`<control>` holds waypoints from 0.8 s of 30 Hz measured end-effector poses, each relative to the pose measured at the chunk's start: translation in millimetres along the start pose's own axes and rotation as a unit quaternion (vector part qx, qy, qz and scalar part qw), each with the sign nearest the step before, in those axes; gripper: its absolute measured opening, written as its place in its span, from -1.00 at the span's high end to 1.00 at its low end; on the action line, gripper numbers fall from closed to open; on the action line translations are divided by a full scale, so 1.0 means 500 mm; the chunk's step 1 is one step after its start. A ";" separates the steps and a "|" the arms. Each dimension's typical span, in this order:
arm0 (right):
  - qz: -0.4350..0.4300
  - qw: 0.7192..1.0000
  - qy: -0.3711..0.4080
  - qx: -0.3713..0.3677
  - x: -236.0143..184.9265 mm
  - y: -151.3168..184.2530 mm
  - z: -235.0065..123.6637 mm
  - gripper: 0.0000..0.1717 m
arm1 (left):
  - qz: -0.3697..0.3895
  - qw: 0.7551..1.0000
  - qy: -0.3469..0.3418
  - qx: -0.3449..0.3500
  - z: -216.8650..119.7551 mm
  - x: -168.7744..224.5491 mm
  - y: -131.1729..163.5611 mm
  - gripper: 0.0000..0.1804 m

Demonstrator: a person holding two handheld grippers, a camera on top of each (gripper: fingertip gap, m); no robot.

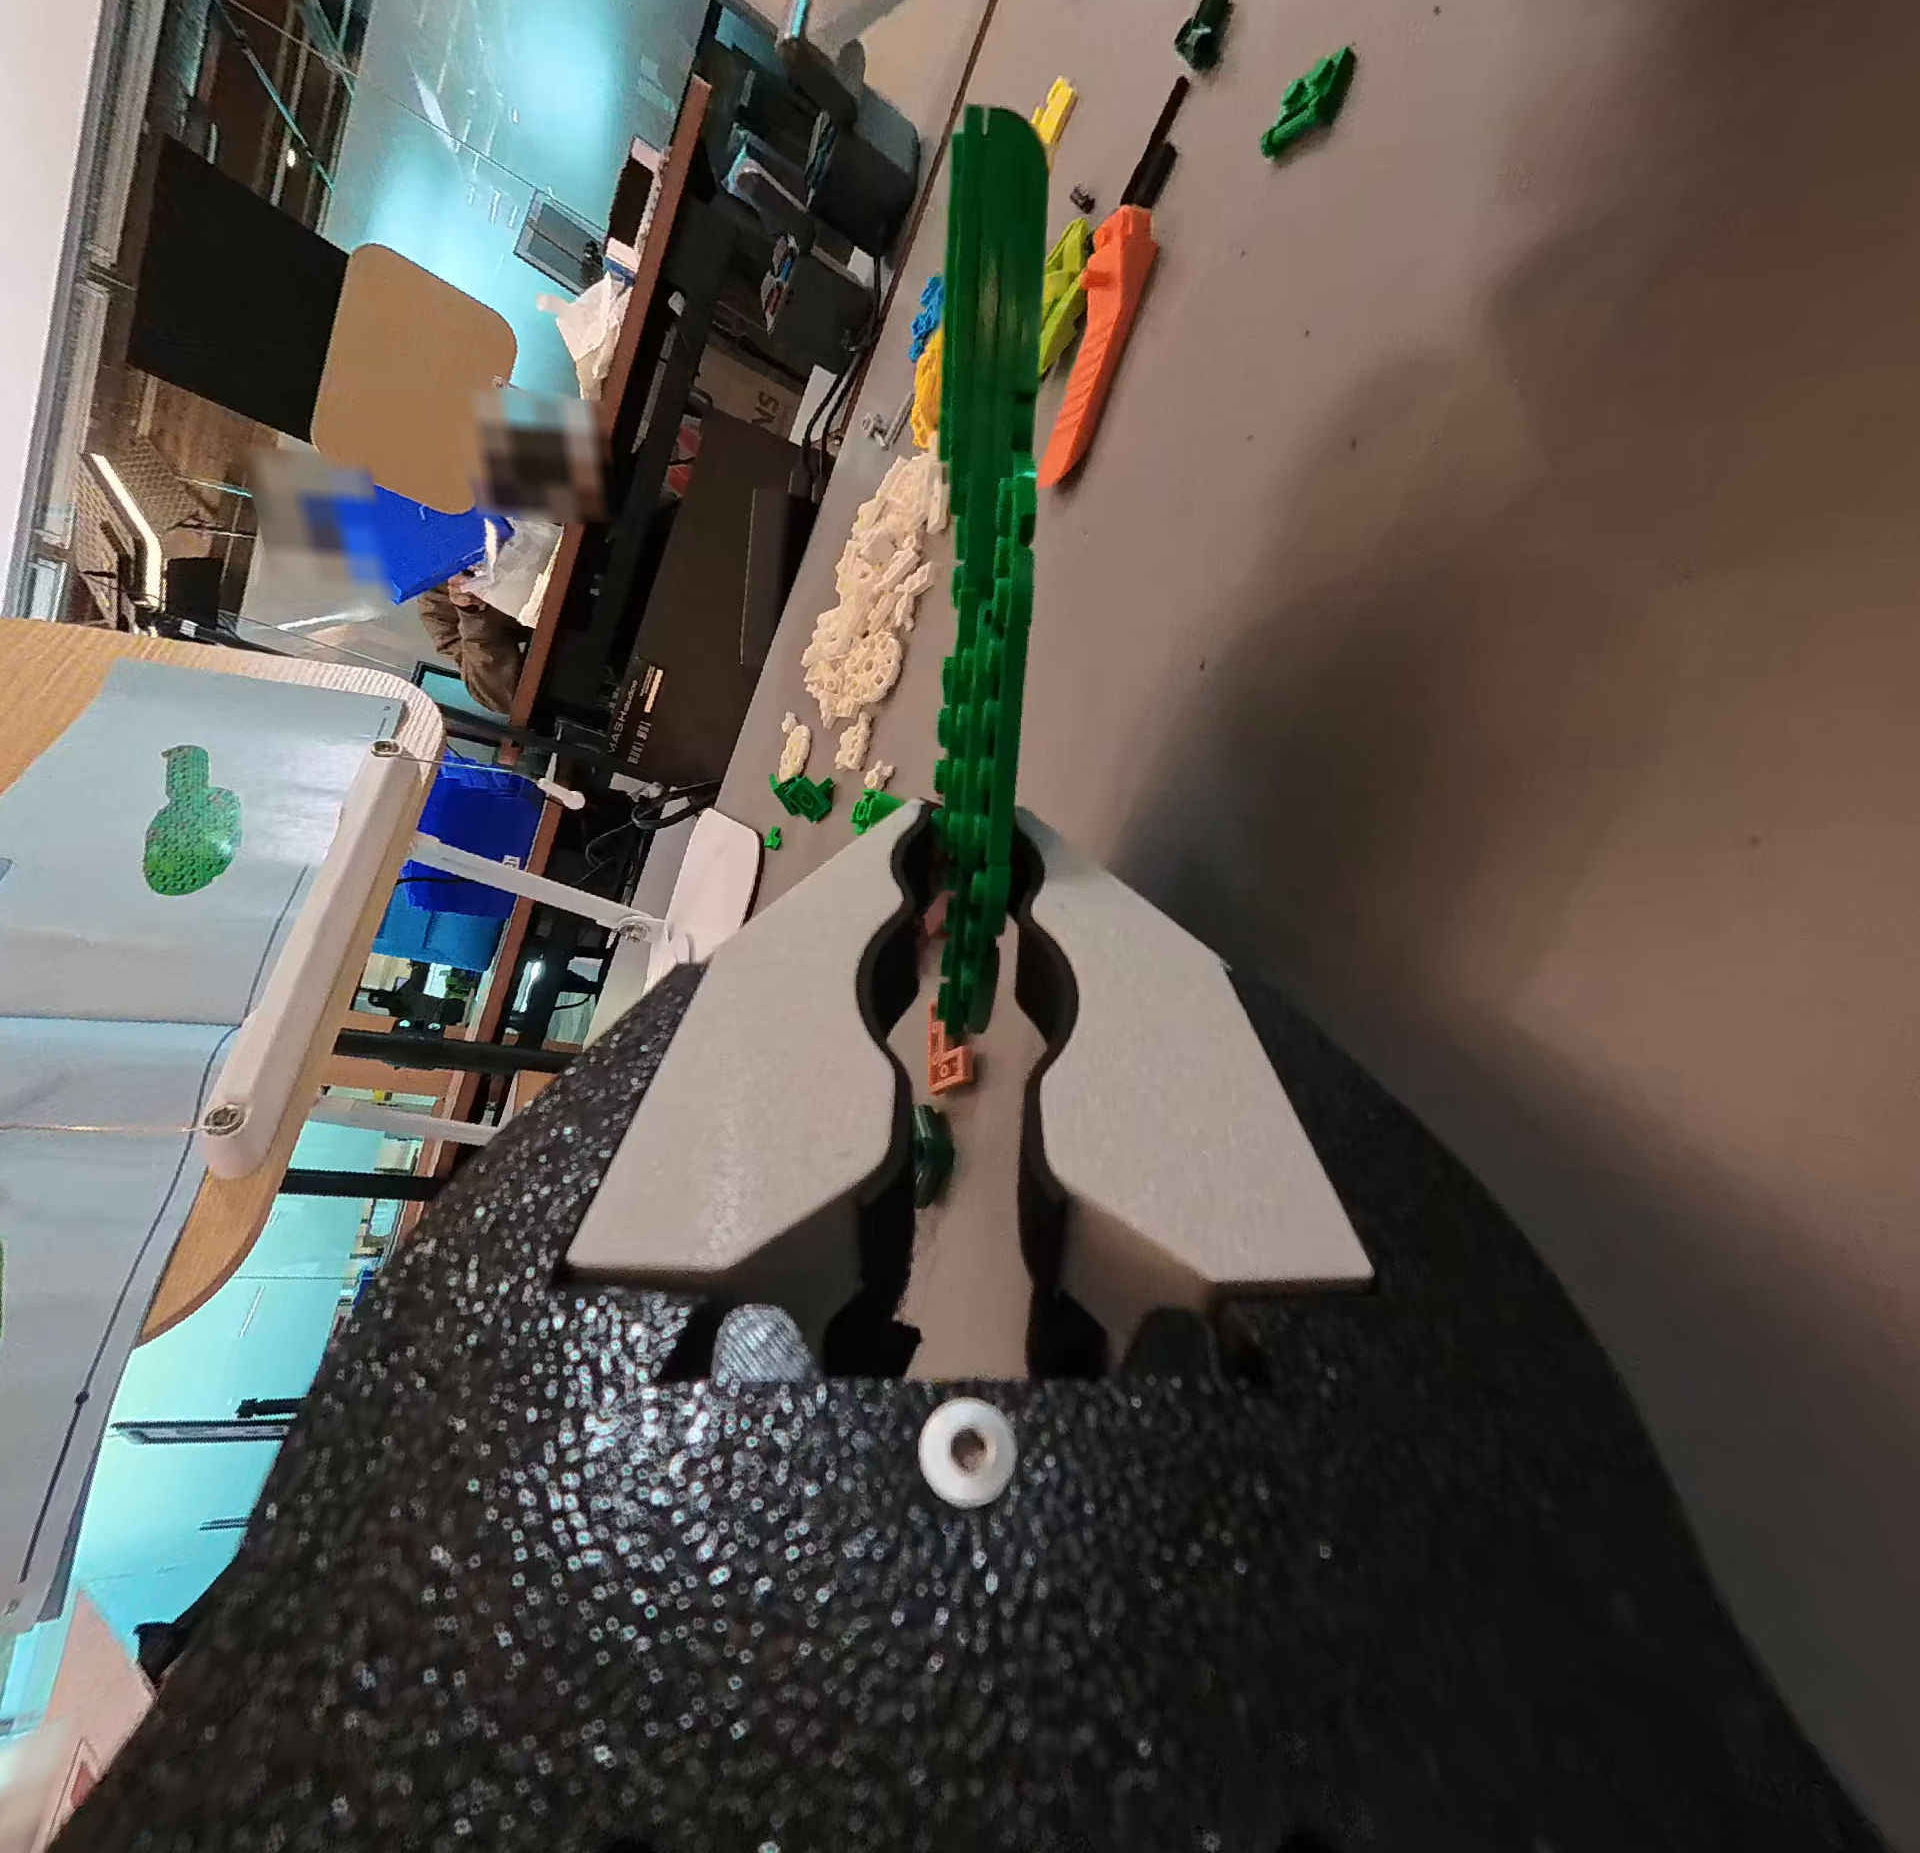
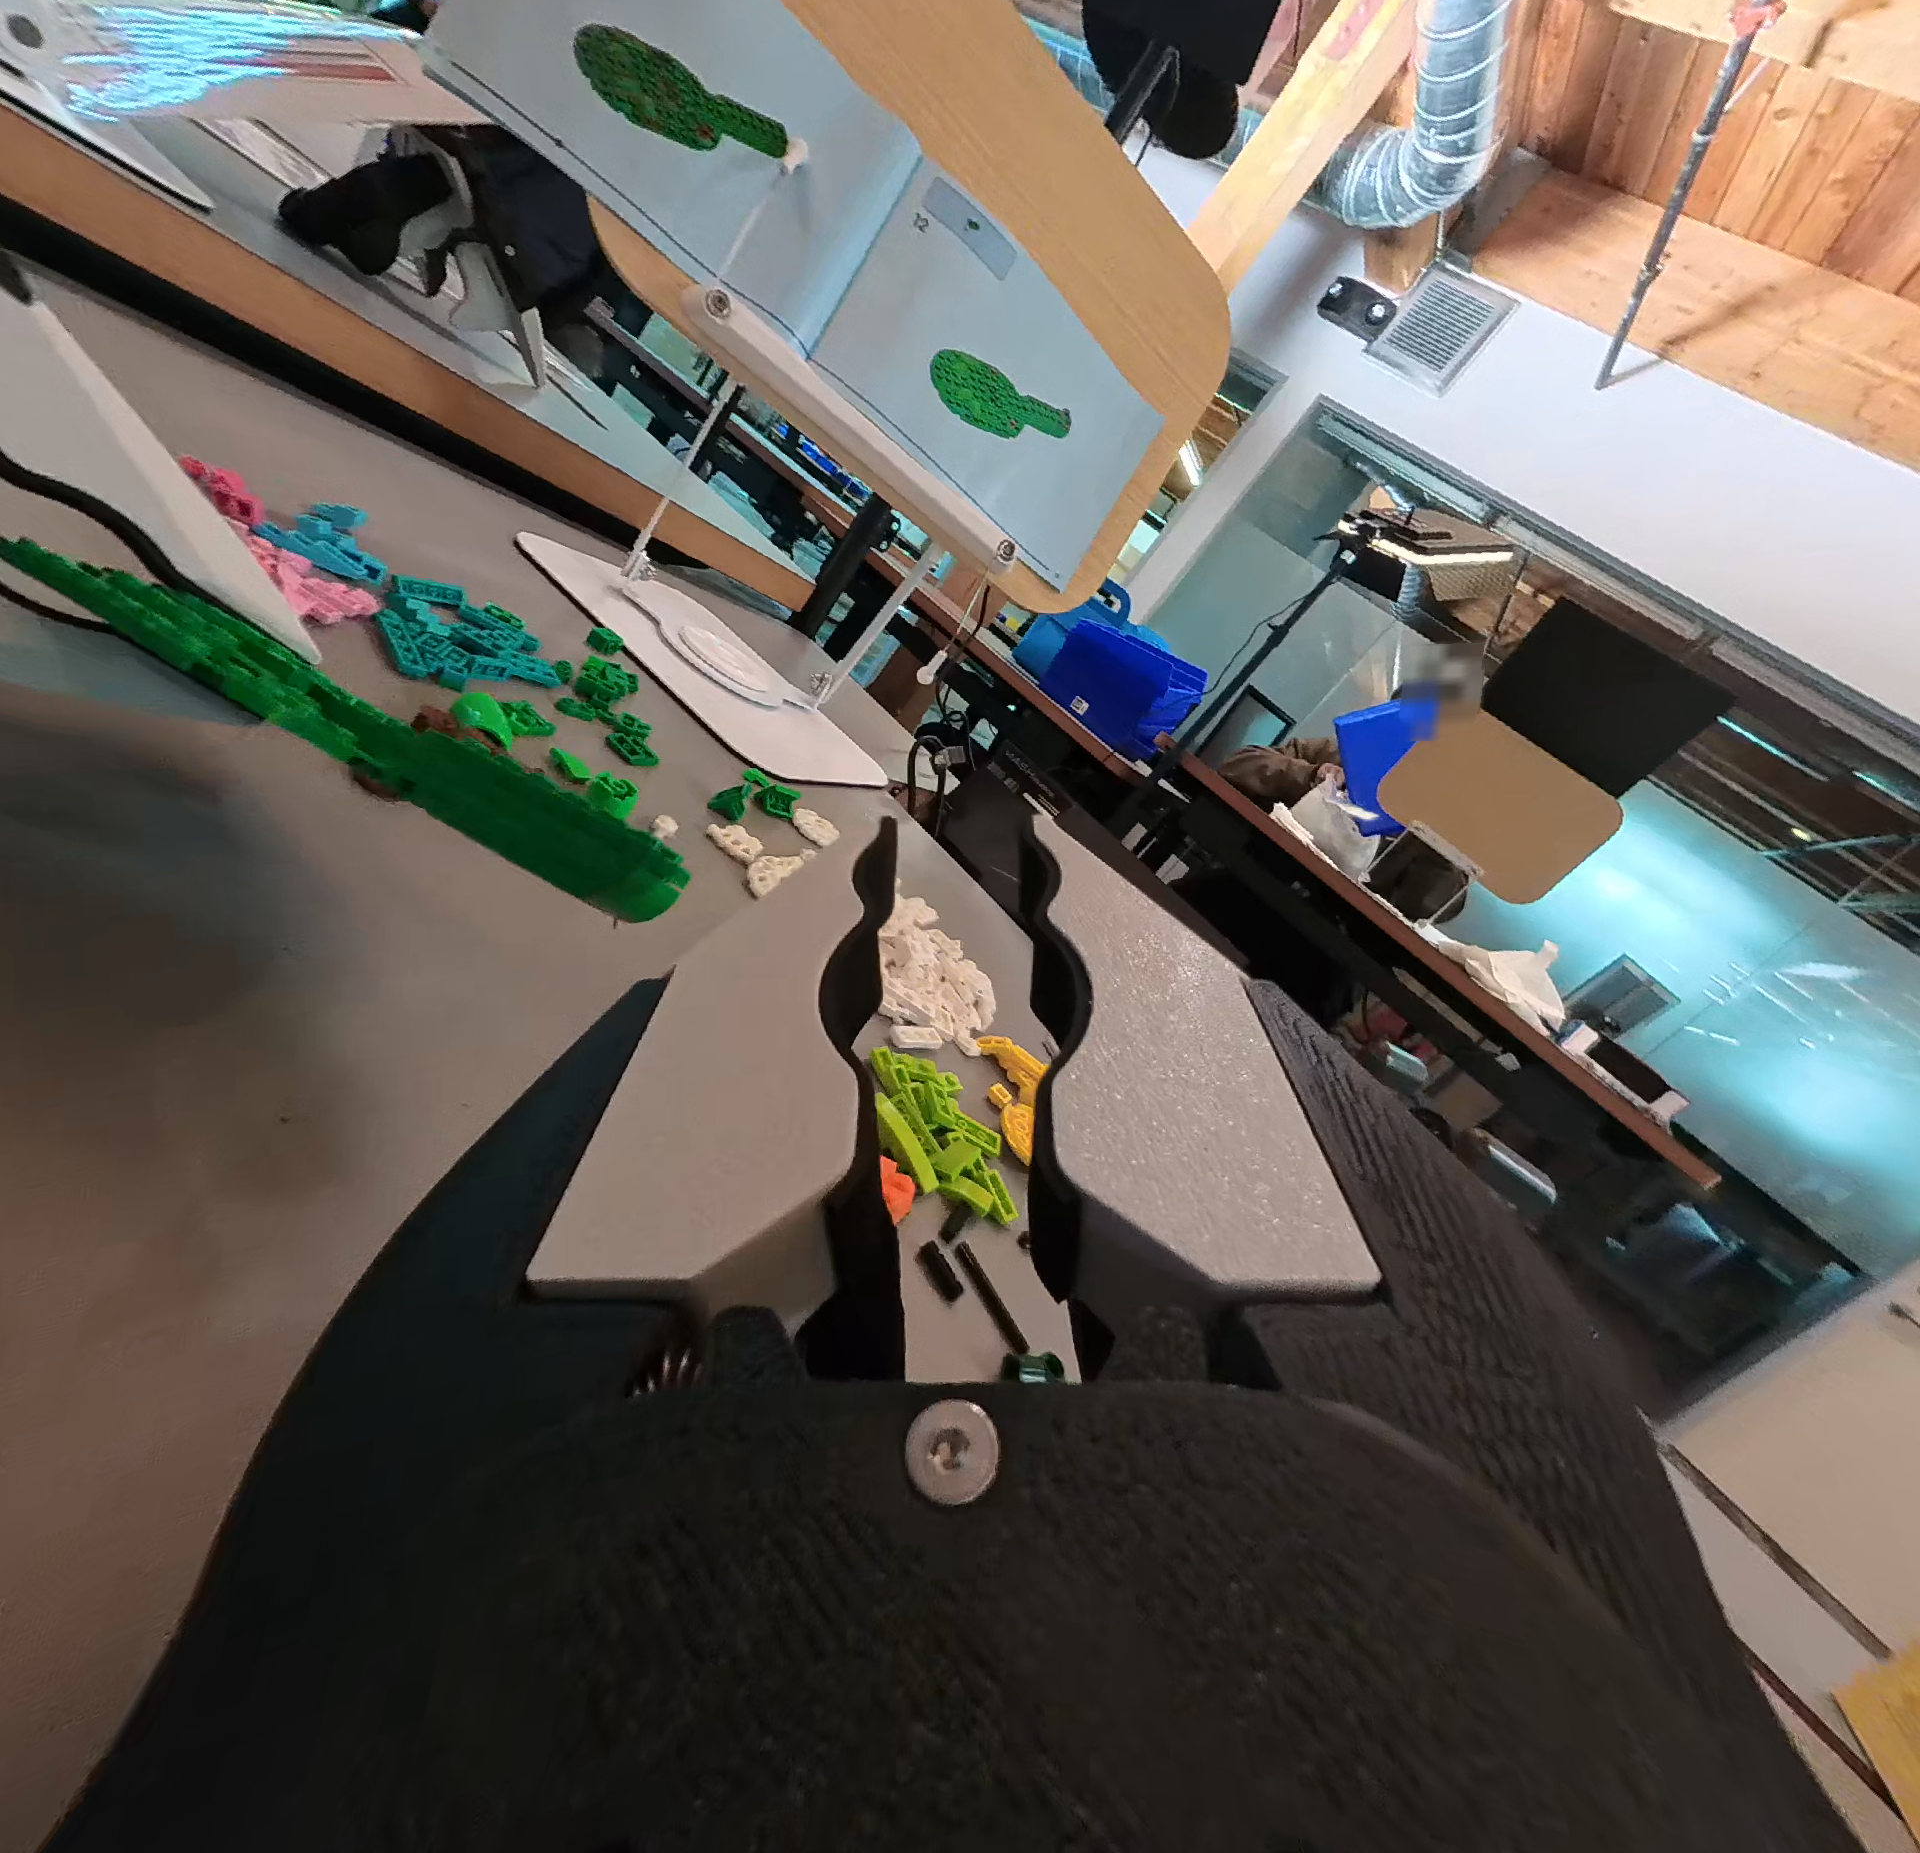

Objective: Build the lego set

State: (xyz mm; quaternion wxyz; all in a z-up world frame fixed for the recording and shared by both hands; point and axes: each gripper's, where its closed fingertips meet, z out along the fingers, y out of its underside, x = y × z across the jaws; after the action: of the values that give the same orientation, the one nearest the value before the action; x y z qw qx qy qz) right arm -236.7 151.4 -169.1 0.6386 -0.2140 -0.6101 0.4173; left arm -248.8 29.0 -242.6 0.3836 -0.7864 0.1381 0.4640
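Grey table in an open workshop, loose brick piles all over it. Biggest thing is the green plate, long and studded: your left hand-held gripper has it edge-on between nearly shut jaws, both pads pressing its lower end, most of the plate sticking out past the tips toward the far side of the table. From the right wrist view the same plate sits low over the table, near small green bricks.

Risk, as a judgement: you grip one end only, so the long free end could lever round and twist out, or sweep into the white pile and orange piece just beside it.

Your right hand-held gripper is part open and holds nothing; through its jaws you see white, lime and yellow bricks lying on the table. Dropping in blind could scatter them.

Containers: blue bins on the next table; contents can't be made out. Picture board on a stand behind the piles.
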 end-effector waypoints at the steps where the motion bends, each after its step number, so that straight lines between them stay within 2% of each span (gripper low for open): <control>1: -0.001 1.000 0.003 -0.002 0.002 0.002 0.001 0.75 | 0.002 1.000 0.001 -0.001 0.001 0.001 0.000 0.90; 11: -0.032 0.996 0.063 -0.046 0.046 0.031 -0.006 0.76 | 0.044 0.999 0.017 -0.008 0.003 0.024 -0.006 0.89; 17: -0.033 0.985 0.131 -0.105 0.097 0.066 -0.036 0.76 | 0.060 0.997 0.045 -0.011 0.002 0.046 -0.012 0.86; 20: -0.032 0.980 0.140 -0.135 0.106 0.082 -0.053 0.74 | 0.049 0.996 0.079 -0.013 -0.001 0.064 -0.022 0.77; 22: -0.025 0.979 0.127 -0.159 0.103 0.096 -0.063 0.65 | 0.038 0.994 0.104 -0.020 -0.007 0.071 -0.029 0.74; 24: -0.001 0.977 0.107 -0.182 0.099 0.102 -0.076 0.56 | 0.035 0.991 0.130 -0.026 -0.021 0.071 -0.037 0.62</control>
State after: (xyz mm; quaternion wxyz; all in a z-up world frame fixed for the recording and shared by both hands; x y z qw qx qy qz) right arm -218.7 228.4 -185.7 0.6509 -0.3694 -0.6043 0.2734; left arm -212.7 38.6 -260.6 0.3251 -0.8444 0.2019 0.3748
